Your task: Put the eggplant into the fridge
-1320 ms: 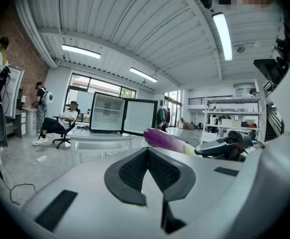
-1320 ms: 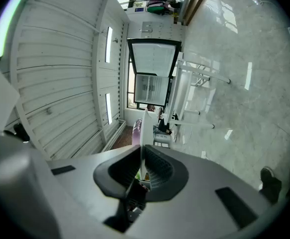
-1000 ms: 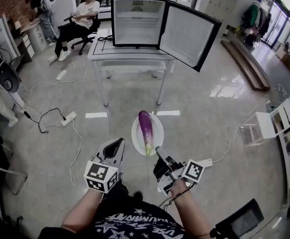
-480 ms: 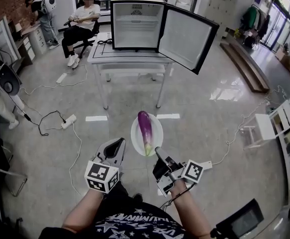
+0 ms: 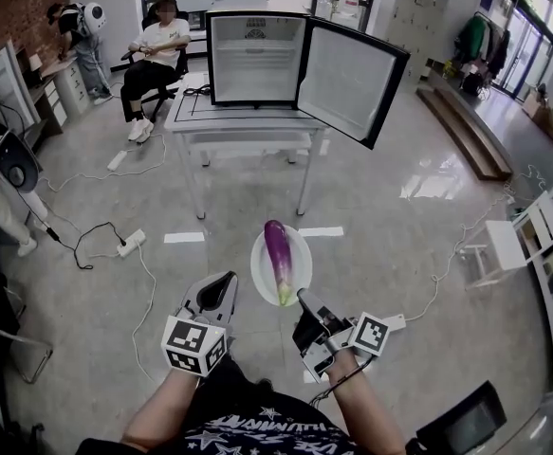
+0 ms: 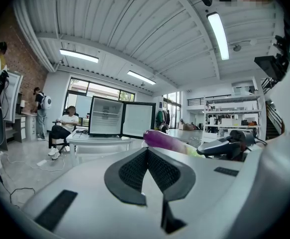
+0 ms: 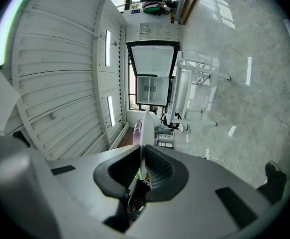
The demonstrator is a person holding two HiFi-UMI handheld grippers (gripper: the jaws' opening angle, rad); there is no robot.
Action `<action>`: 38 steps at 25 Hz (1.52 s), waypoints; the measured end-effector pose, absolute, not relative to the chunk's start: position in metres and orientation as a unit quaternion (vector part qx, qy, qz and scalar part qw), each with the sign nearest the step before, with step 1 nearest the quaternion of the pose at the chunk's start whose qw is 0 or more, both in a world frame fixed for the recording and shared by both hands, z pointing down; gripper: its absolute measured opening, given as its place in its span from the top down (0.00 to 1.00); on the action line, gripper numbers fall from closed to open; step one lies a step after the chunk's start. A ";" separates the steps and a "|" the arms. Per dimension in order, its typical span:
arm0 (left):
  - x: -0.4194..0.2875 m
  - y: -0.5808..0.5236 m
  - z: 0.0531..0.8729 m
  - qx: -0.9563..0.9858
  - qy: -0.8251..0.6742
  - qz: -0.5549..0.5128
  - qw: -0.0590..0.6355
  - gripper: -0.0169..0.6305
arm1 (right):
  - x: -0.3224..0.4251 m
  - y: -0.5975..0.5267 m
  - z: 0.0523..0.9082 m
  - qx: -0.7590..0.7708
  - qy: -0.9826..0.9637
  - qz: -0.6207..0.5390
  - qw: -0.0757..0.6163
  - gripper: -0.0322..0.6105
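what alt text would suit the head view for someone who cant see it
Seen from above, the right gripper holds a white plate by its rim, with a purple eggplant lying on it. The left gripper is shut and empty beside it. Ahead, a small fridge stands with its door open on a white table.

Fridge (image 5: pixel 257 55), table (image 5: pixel 248 117), plate (image 5: pixel 300 265) w/ eggplant (image 5: pixel 278 254) all lower in view

The setting is an open-plan laboratory workspace. Indicators: a polished grey floor (image 5: pixel 428 188) crossed by loose cables (image 5: pixel 91 218) and a power strip (image 5: pixel 131 242); a small fridge (image 5: pixel 257 57) standing on a white work table (image 5: pixel 248 117); a brick wall (image 5: pixel 15 8); storage racks (image 6: pixel 232 121); a ribbed ceiling with strip lights (image 6: pixel 219 29).
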State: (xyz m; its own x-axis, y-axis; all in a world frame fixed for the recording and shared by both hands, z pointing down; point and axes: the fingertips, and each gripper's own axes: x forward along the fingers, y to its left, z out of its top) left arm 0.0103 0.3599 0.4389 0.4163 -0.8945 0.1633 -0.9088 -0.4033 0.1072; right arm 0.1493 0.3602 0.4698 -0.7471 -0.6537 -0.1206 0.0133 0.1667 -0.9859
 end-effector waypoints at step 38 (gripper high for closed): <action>-0.032 0.121 0.436 0.854 -0.512 0.040 0.079 0.96 | 0.118 0.144 0.480 -0.255 0.689 -0.611 0.292 0.91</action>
